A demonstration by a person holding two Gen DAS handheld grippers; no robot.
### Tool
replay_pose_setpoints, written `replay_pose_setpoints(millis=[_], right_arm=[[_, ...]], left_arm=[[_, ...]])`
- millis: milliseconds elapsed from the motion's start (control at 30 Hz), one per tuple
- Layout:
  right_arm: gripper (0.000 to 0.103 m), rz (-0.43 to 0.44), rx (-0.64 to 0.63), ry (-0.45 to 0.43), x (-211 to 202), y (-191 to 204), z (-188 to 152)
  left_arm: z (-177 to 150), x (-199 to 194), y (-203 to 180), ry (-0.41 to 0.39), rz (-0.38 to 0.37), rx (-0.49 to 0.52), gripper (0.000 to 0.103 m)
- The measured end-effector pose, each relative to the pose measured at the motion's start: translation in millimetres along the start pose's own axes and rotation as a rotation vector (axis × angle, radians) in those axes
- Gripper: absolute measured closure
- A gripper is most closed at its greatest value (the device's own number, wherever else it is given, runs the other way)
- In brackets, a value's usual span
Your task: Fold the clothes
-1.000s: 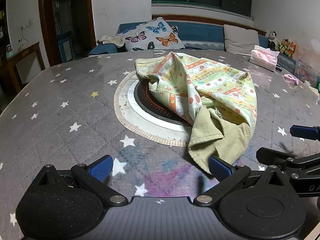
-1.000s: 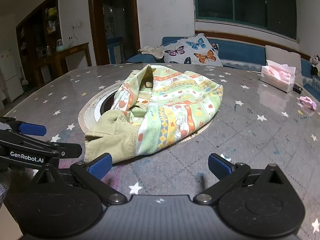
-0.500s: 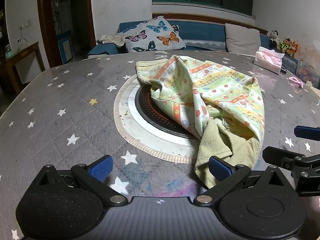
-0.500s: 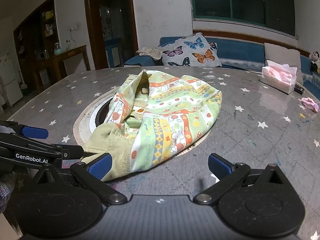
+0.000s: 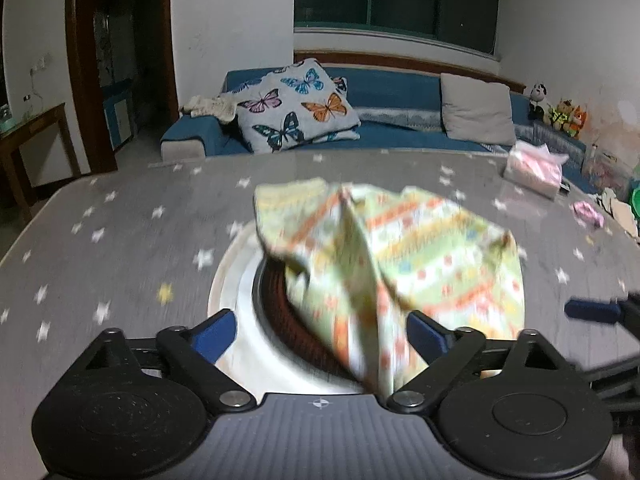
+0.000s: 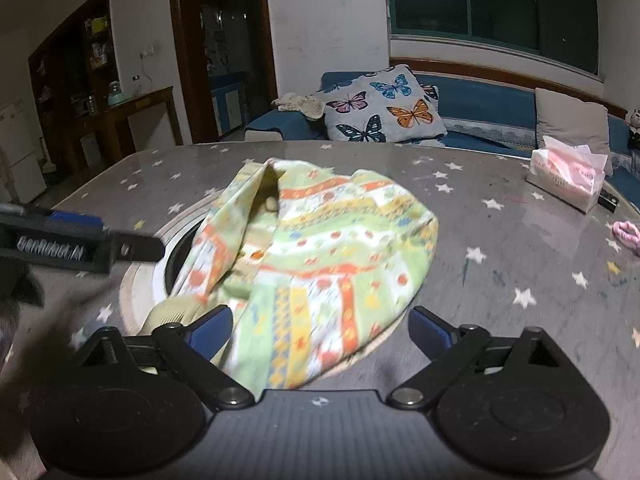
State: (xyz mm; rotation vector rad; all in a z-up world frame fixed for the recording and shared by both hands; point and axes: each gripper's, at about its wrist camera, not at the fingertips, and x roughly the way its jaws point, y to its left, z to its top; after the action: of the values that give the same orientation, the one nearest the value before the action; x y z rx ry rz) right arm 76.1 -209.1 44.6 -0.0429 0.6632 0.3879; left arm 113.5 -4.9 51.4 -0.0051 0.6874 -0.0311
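Left hand-held gripper [image 5: 320,334] gaping, right hand-held gripper [image 6: 320,330] gaping, crumpled garment [image 6: 320,256] between fingers

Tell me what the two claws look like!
Both look alike: a dark grey body, black linkage arms with silver rivets and round black discs, and blue pads on the fingertips. The left claw shows white "GenRobot.AI" lettering on its side in the right wrist view. The right claw matches it.

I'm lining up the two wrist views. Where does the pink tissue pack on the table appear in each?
Left wrist view: the pink tissue pack sits far right, upper-middle, near the table's far edge.
Right wrist view: it sits far right, near the table's far edge.
Shared landmark: the butterfly-print cushion on the blue sofa.
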Motion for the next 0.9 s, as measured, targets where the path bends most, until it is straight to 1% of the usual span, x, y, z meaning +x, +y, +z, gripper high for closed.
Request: replay_pose_setpoints(millis=[133,200,267,333,367,400,433,467,567,600,733,800,900], right_arm=[[0.012,-0.011,-0.002,0.001,8.9,-8.0,14.0],[0.013,-0.013,-0.009,0.002,12.2,-11.1,19.1],[0.013,-0.018,-0.020,0.004,16.1,-14.7,25.0],[0.015,-0.017,-0.024,0.010,20.5,-18.3,30.4],[0.016,-0.015,-0.025,0.014,23.2,-20.0,33.2],[0.017,-0.014,-0.025,0.018,25.6,-21.4,35.4],[0.018,-0.012,-0.026,0.021,28.5,-22.5,38.1],[0.019,-0.011,-0.030,0.024,31.1,-23.1,40.5],[0.020,-0.014,-0.060,0.020,38.4,-21.7,50.5],[0.020,-0.013,-0.072,0.016,41.1,-20.7,54.6],[0.020,0.000,-0.132,0.000,59.9,-9.8,74.3],[0.020,0.002,-0.172,-0.004,74.6,-0.5,84.0],[0.020,-0.017,-0.258,-0.012,103.3,17.9,95.5]], left_arm=[[35.0,30.7,-7.2,0.001,-0.011,0.023,0.019],[48.0,48.8,-11.3,0.014,-0.006,0.036,0.026],[47.2,53.7,-5.2,0.017,-0.007,0.024,0.031],[46.5,58.6,0.9,0.020,-0.008,0.012,0.042],[46.2,61.0,4.0,0.022,-0.009,0.006,0.053],[45.8,63.5,7.1,0.023,-0.010,0.000,0.070],[45.5,65.9,10.1,0.025,-0.011,-0.006,0.080],[45.1,68.4,13.2,0.026,-0.011,-0.013,0.093],[44.1,75.7,22.4,0.031,-0.014,-0.031,0.100],[43.7,78.2,25.5,0.033,-0.014,-0.037,0.100],[42.3,87.9,37.7,0.039,-0.017,-0.062,0.101],[40.9,82.5,46.5,0.033,-0.014,-0.077,0.101],[39.2,79.6,55.3,0.033,-0.017,-0.086,0.101]])
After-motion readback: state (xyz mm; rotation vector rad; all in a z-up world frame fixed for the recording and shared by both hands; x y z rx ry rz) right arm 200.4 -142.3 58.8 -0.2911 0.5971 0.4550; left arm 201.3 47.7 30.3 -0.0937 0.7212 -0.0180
